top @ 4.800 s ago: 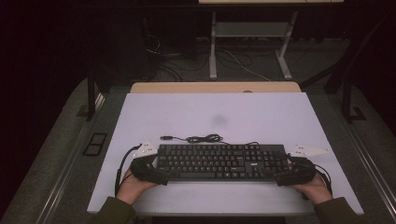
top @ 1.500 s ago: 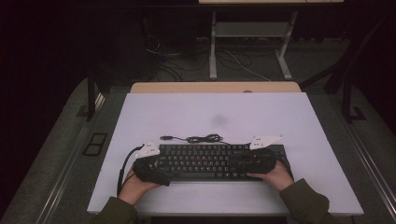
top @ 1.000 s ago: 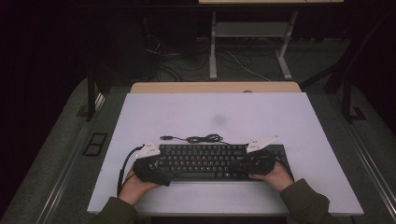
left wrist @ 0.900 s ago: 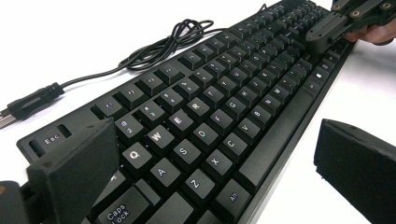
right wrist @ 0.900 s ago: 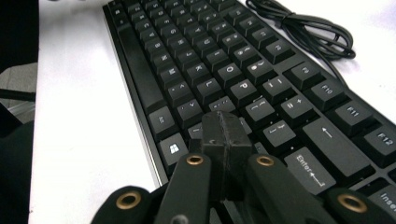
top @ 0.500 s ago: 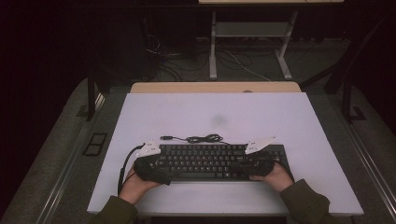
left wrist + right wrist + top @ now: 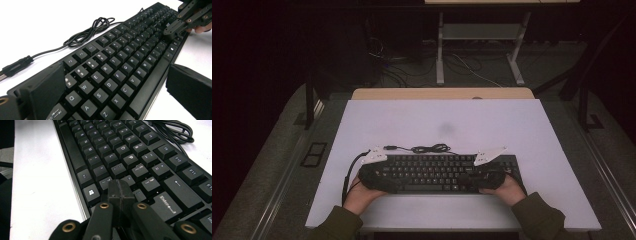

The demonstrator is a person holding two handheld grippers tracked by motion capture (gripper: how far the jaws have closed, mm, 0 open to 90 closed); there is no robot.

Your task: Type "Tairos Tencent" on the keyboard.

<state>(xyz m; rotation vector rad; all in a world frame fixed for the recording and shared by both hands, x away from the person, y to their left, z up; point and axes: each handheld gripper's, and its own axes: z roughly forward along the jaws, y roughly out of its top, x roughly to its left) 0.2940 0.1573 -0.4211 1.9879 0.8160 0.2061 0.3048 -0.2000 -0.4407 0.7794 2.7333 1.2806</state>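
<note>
Left gripper (image 7: 110, 82) spans the keyboard (image 7: 117, 65) wide open, right gripper (image 7: 120, 188) pinched shut over the keys; pressing hard risks skidding onto a neighbouring key

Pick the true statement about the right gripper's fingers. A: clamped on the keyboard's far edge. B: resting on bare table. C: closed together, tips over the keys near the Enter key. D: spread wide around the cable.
C: the right gripper view shows the right gripper with fingers pressed together, tips over the keyboard keys left of Enter.
</note>
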